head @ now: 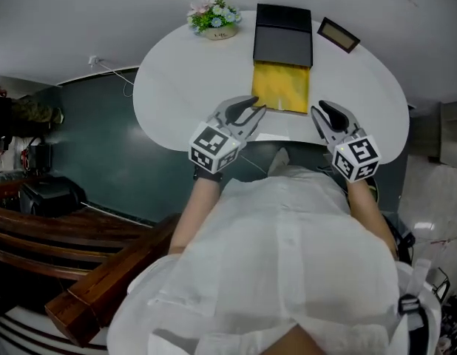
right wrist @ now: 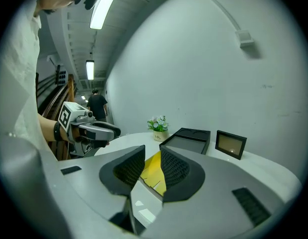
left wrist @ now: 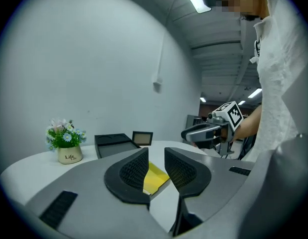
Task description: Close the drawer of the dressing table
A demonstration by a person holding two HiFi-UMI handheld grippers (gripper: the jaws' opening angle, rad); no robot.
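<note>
- Two grippers of mine: the left gripper (head: 255, 110) and the right gripper (head: 319, 110).
- One yellow drawer (head: 280, 87).
- One black box (head: 283, 35).
- One flower pot (head: 217, 18).
- One small frame (head: 338, 35).
- One white table (head: 177, 80).

Yellow drawer (head: 281, 88), white dressing table (head: 169, 87)

White rounded table (head: 169, 102) over dark teal floor (head: 103, 146). At the far edge, L to R: small flower pot (head: 216, 18), black box (head: 283, 34), small framed pic (head: 339, 35). Yellow drawer (head: 281, 87) sticks out from the box's near side toward the person. Left tongs (head: 256, 108) sit just beside the drawer's near-left corner, right tongs (head: 319, 112) just off its near-right corner, both w/ marker cubes behind. White shirt (head: 280, 257) fills the bottom of the pic. Brown wooden furniture (head: 80, 272) at lower L.
</note>
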